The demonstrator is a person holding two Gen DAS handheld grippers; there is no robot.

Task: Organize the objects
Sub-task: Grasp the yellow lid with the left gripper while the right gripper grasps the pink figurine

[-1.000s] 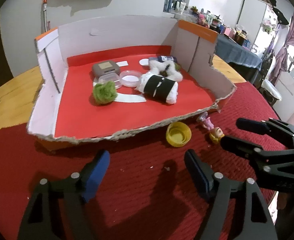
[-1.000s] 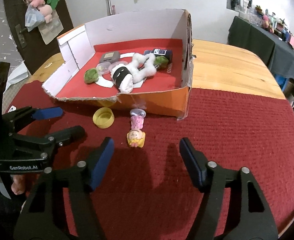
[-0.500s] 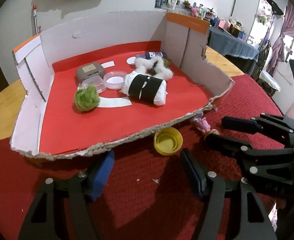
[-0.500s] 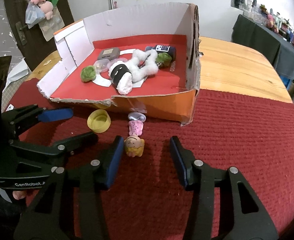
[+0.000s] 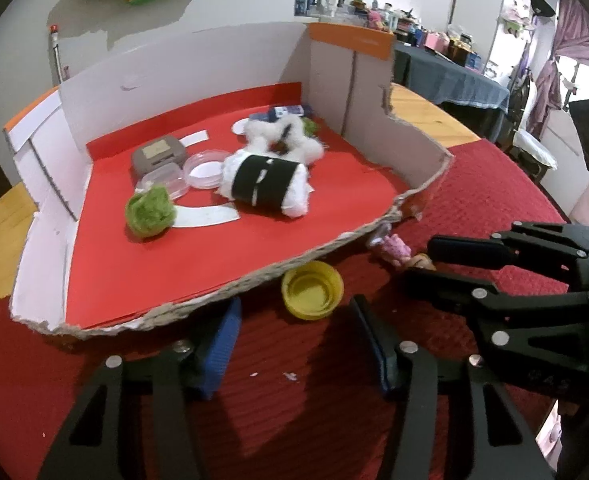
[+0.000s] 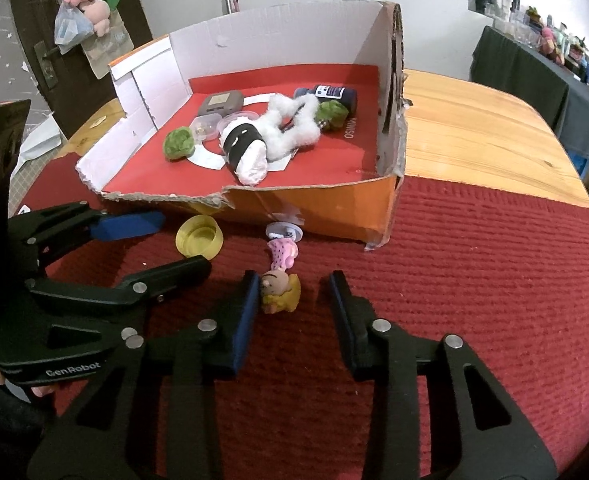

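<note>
Jaws on both tools narrower than a sec ago, both closing now. Right tool (image 6: 294, 292) has crept fwd onto the small plastic doll w/ yellow hair and pink dotted dress (image 6: 280, 276), which lies on the red woven cloth on the counter (image 6: 474, 280), just in front of the torn cardboard box w/ red paper floor (image 6: 334, 208). Doll's head is between the fingers; the blue-padded one looks to touch it, other pad still apart, so no grip yet. Left tool (image 5: 294, 320) has moved in on the shallow yellow plastic cap (image 5: 312, 289), also on the cloth right by the box's torn front edge; cap sits just ahead of the fingertips, nothing gripped.

Meaning for task, prob: two loose items outside the box are being picked at once, to go in w/ the rest, e.g. the white plush w/ black band (image 5: 268, 184) and green fuzzy ball (image 5: 150, 210). Both grasps pending.

Views: right wrist cam shows the doll whole and the box's orange outer wall. Left wrist cam hides the doll's head behind the right tool's finger, but shows the cap's position vs the left pads and the box floor more fully.
</note>
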